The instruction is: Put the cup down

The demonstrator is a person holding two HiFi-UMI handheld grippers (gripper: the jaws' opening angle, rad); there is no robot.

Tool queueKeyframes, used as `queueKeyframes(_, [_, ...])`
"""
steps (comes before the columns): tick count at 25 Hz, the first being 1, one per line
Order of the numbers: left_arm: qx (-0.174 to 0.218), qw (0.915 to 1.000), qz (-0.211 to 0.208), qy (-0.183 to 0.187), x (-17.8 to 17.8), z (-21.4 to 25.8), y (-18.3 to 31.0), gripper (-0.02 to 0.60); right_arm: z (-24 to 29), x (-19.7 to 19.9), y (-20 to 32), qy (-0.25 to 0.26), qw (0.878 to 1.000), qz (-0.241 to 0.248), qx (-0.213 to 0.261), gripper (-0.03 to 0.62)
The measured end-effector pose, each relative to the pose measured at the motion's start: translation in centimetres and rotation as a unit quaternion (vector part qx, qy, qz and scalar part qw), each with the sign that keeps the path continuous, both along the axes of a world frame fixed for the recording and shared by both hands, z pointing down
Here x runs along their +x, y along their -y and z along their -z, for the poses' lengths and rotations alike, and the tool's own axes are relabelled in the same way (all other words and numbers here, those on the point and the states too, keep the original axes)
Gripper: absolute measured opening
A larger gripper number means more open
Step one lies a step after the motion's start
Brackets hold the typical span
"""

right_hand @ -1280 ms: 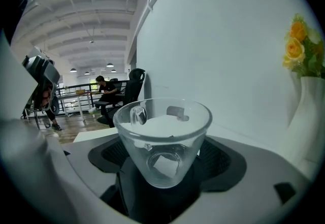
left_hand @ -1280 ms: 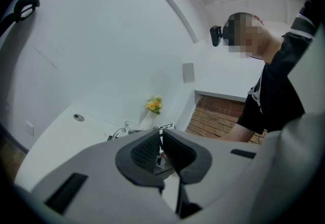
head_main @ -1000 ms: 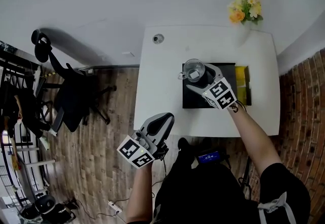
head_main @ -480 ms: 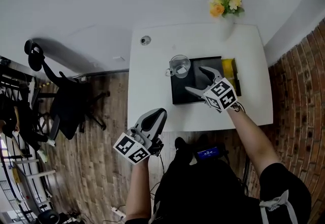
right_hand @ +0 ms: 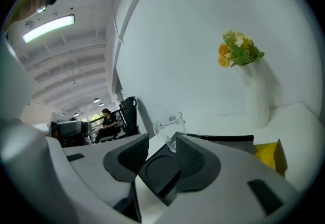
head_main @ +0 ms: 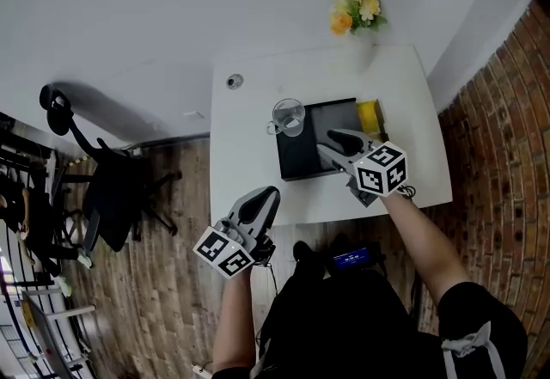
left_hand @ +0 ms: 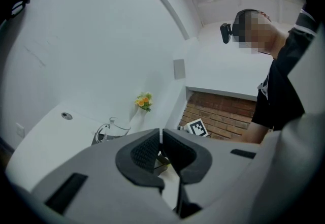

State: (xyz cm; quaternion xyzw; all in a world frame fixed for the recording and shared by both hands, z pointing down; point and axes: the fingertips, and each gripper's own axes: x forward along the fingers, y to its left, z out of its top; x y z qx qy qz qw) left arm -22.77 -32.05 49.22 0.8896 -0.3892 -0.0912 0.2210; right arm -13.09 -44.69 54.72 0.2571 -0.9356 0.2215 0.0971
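Pulling away from a glass cup (head_main: 289, 117) works best slow and straight back, so nothing bumps its handle. Closest to the person, the left gripper (head_main: 268, 197) hangs low, just off the near edge of the table (head_main: 249, 162). It is tipped up a little, with its jaws pressed together and holding nothing. Farther out, the right gripper (head_main: 328, 143) reaches over the black mat (head_main: 301, 158) and points toward the cup. Its jaws are closing, with nothing between them. Past them, the cup stands upright and alone at the mat's far left corner, and it looks safely down. Flowers (head_main: 354, 6) sit at the back.
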Motion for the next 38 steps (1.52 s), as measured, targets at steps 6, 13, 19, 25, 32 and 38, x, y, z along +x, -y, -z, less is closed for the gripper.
queueKeyframes(6, [0.007, 0.9999, -0.01, 0.001, 0.5, 0.4, -0.4, 0.009, 3.0, 1.3, -1.8, 0.05, 0.998, -0.022, -0.011, 0.058])
queueKeyframes(13, [0.019, 0.9996, -0.02, -0.002, 1.3, 1.3, -0.9, 0.009, 4.8, 2.0, -5.4, 0.067, 0.998, -0.005, -0.013, 0.026])
queueKeyframes(19, [0.021, 0.9995, -0.024, -0.003, 1.6, 1.4, -1.7, 0.009, 5.6, 2.8, -7.9, 0.054, 0.998, -0.008, 0.006, 0.017])
queueKeyframes(25, [0.022, 0.9993, -0.029, -0.005, 2.1, 1.1, -3.0, 0.008, 6.2, 3.6, -10.3, 0.076, 0.997, -0.016, -0.01, 0.015])
queueKeyframes(32, [0.018, 0.9995, -0.017, -0.021, 1.5, 0.8, -3.8, 0.008, 5.6, 5.0, -11.0, 0.084, 0.995, -0.04, -0.028, 0.015])
queueKeyframes(38, [0.019, 0.9993, -0.019, -0.027, 1.6, 0.8, -3.5, 0.008, 5.0, 4.9, -11.0, 0.068, 0.996, -0.047, -0.022, 0.015])
